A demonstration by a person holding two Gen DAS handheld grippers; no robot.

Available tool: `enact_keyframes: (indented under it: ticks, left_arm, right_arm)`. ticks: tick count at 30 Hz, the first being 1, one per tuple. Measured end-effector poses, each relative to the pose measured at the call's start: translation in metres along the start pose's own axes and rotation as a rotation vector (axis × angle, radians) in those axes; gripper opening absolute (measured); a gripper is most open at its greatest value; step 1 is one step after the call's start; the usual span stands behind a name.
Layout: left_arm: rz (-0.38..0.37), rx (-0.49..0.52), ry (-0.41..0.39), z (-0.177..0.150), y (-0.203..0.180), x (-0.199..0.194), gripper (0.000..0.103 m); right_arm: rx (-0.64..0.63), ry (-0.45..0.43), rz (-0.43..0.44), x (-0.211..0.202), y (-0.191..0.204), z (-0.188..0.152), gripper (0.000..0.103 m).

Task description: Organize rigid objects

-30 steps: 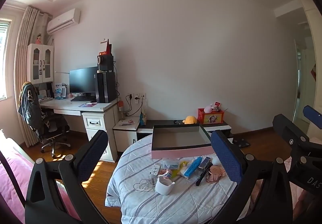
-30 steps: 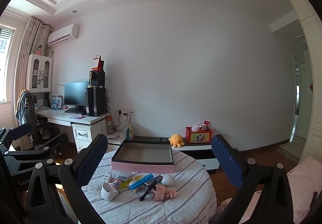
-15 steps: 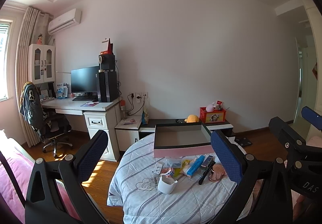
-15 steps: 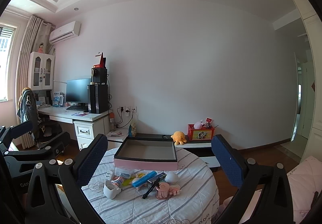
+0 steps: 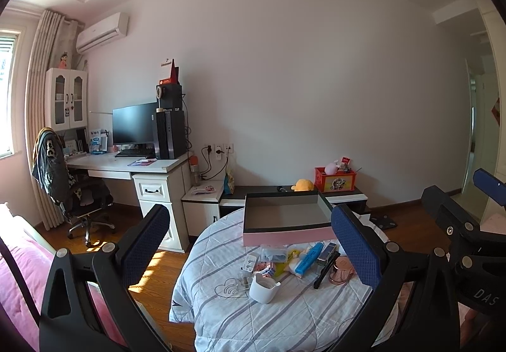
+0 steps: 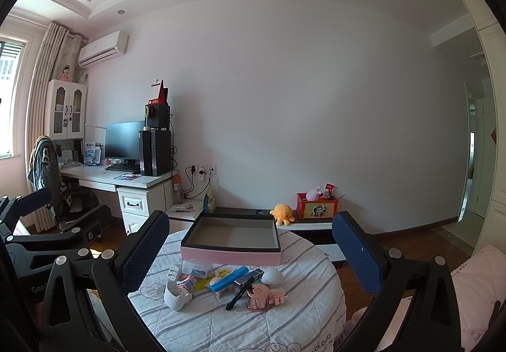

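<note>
A round table (image 5: 284, 317) (image 6: 294, 323) with a striped cloth holds a pink open box (image 5: 286, 221) (image 6: 232, 241), empty inside. In front of the box lies a cluster of small items: a white cup (image 5: 264, 287) (image 6: 177, 295), a blue marker (image 5: 308, 258) (image 6: 229, 279), a black pen (image 5: 325, 268) (image 6: 238, 293), a rose-gold tin (image 5: 340, 270) (image 6: 257, 296) and a white egg-shaped thing (image 6: 272, 276). My left gripper (image 5: 249, 251) and right gripper (image 6: 249, 252) are both open and empty, held well back from the table.
A white desk (image 5: 136, 165) with a monitor and PC tower stands at the left, with an office chair (image 5: 76, 191). A low cabinet (image 5: 297, 194) with a yellow plush and red box runs behind the table. A pink bed (image 5: 19, 282) is at the lower left.
Both grippers have moved a little closer to the table and tilted slightly; the table sits a bit more central in each view. Nothing on the table has moved.
</note>
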State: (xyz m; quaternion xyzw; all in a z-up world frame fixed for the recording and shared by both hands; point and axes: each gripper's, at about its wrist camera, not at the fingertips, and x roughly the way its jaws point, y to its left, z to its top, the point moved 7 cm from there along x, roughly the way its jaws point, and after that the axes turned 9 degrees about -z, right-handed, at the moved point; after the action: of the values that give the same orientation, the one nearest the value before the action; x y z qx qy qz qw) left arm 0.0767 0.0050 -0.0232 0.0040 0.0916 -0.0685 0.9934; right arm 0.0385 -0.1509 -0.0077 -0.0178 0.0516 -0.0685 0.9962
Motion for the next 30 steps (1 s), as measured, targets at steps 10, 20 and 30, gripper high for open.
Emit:
enact_keyframes:
  ticks: [10, 20, 30]
  left_arm:
    - [0.0, -0.002, -0.003, -0.0009, 0.0018, -0.0011, 0.103]
    - [0.002, -0.003, -0.003, -0.0013, 0.0025, -0.0021, 0.103]
    - [0.0, -0.002, -0.001, -0.0002, 0.0022, -0.0023, 0.103]
  right_arm:
    - [0.001, 0.001, 0.002, -0.0002, 0.0009, -0.0008, 0.103]
    - [-0.001, 0.001, 0.003, -0.002, 0.004, -0.0025, 0.103]
    - [-0.001, 0.001, 0.003, -0.0042, 0.0061, -0.0029, 0.103]
